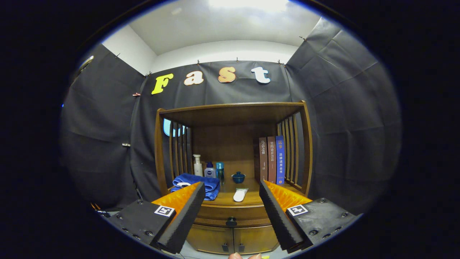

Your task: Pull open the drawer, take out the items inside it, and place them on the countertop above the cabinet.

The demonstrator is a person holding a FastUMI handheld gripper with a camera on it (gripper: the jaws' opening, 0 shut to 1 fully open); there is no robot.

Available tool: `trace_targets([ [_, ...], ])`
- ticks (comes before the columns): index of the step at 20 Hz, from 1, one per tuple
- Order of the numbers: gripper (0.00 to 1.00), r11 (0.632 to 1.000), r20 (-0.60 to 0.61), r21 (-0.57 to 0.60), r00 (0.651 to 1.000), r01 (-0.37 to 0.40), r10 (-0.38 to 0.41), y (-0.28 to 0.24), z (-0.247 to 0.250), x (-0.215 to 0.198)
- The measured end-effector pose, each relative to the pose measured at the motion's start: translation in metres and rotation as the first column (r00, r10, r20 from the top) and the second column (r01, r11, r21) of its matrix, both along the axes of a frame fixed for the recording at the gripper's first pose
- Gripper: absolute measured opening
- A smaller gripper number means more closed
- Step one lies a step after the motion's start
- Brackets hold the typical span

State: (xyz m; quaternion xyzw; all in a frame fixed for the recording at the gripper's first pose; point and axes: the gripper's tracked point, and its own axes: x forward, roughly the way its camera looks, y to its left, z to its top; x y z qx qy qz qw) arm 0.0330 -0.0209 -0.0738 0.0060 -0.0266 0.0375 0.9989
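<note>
Now gripper [230,201] wide apart, towel [196,183] & tube [240,194] on countertop [222,198].

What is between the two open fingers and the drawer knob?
Nothing: in the gripper view the knob sits in the bare gap of the open gripper, on the shut drawer.

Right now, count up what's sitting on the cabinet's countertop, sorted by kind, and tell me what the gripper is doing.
Books: 3, standing upright
Bottles: 3
Towel: 1, blue, folded
Small bowl: 1
White tube: 1, lying flat
Total: 9
The gripper is open, its fingers either side of the drawer knob, touching nothing; the drawer is closed.
</note>
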Motion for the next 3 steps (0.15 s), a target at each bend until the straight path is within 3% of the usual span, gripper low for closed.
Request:
trace_targets([
  [3, 0.98, 1.000, -0.007, 0.005, 1.000, -0.003, 0.003, 0.0015, -0.0019, 0.0005],
])
